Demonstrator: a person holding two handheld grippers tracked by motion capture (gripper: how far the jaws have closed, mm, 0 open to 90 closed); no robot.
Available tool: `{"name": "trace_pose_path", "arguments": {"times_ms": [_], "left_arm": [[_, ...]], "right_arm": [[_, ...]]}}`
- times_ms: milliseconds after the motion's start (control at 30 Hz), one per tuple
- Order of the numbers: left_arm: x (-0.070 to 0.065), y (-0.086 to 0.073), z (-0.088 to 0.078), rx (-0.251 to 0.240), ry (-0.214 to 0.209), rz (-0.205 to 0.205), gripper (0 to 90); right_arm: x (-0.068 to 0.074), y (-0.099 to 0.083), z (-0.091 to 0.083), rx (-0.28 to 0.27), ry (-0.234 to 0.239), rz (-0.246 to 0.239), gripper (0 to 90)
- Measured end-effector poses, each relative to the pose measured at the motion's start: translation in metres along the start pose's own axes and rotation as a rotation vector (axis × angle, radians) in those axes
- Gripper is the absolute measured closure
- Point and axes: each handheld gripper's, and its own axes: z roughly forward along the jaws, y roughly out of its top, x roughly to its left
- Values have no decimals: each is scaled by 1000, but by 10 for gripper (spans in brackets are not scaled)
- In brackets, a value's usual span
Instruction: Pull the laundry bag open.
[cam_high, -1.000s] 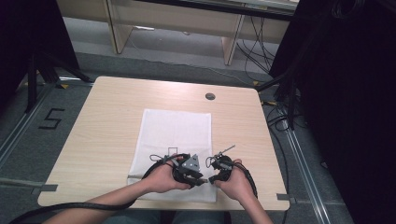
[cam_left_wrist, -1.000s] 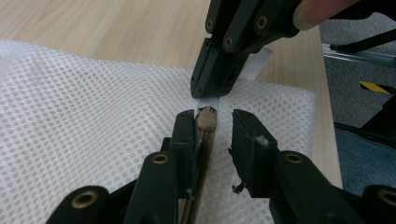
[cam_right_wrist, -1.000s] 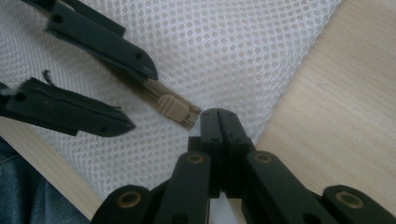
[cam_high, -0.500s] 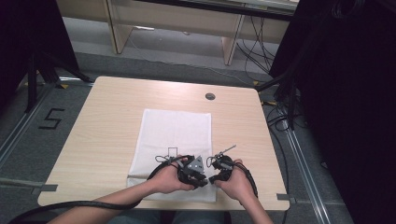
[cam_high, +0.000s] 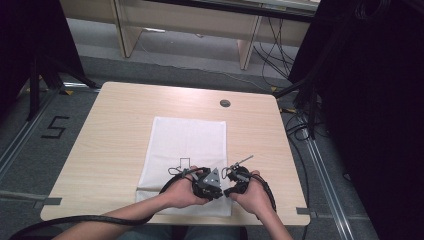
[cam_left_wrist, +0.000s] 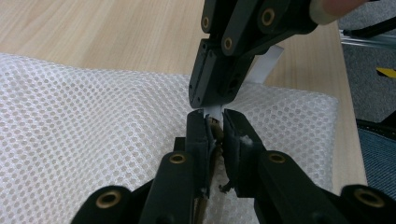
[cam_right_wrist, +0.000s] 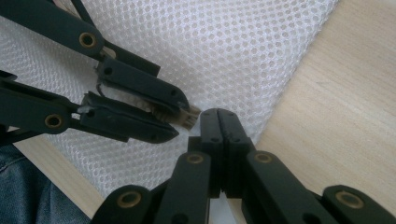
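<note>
- While clamped by the left gripper on a small tan piece at the near right corner of the white mesh bag, jaws nearly together and biting with the tips alone: liable to slip off at any sideways tug.
- Too small to name with confidence; possibly part of the bag's closure, so a twist here could snag the mesh.
- Lying flat along the middle of the counter, light and held down by nothing else: apt to drag or bunch toward the person instead of opening, if pulled harder than held.
- Tip to tip and all but touching at that corner: easy to knock one set of jaws against the other and jar either hold loose.
- On the right gripper, jaws pressed together on a thin white tab: could tear or slide free under a sharp pull; cannot tell how deep in the tab sits.
- Close to the counter's near edge: little room to pull back before running out of support.
</note>
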Motion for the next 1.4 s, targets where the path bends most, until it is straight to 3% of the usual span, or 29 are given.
{"name": "trace_pose_path", "arguments": {"times_ms": [133, 233, 367, 400, 433, 600, 633, 800, 833, 900, 933, 1067, 1233, 1267, 1400], "left_arm": [[0, 0, 1, -16, -5, -16, 768], [0, 0, 3, -16, -4, -2, 757], [0, -1, 4, -16, 4, -15, 792], [1, 0, 4, -14, 3, -2, 803], [0, 0, 5, -12, -4, -9, 806], [1, -1, 4, -10, -2, -46, 815], [2, 0, 3, -10, -2, -33, 816], [1, -1, 2, -3, -4, -51, 818], [1, -1, 2, -1, 1, -52, 818], [1, -1, 1, 3, -1, -49, 818], [2, -1, 0, 2, 1, -32, 818], [1, -1, -1, 10, 0, -42, 819], [1, -2, -3, 15, 8, -24, 819], [0, -2, -2, 4, 5, -49, 818], [1, -2, -4, 5, 1, -43, 818]], "right_arm": [[-1, 0, 0, -2, 1, -4, 900], [0, 0, 0, 0, 3, 2, 900], [-1, 0, 0, 0, 4, 2, 900], [0, 0, 0, 0, 2, 8, 900], [-1, 0, 0, -2, 4, -9, 900], [-1, 0, 0, 0, 3, 10, 900], [0, 0, 0, 4, 2, 11, 900], [-1, 2, 1, 11, -6, 2, 900], [1, 2, 0, 18, -14, 18, 900], [2, 2, 0, 15, -17, -1, 900], [3, 3, 0, 22, -24, 8, 900], [2, 2, 0, 17, -21, 0, 900], [3, 3, 0, 21, -22, 9, 900], [3, 3, 0, 21, -22, 9, 900], [3, 2, 0, 18, -22, 7, 900]]}}
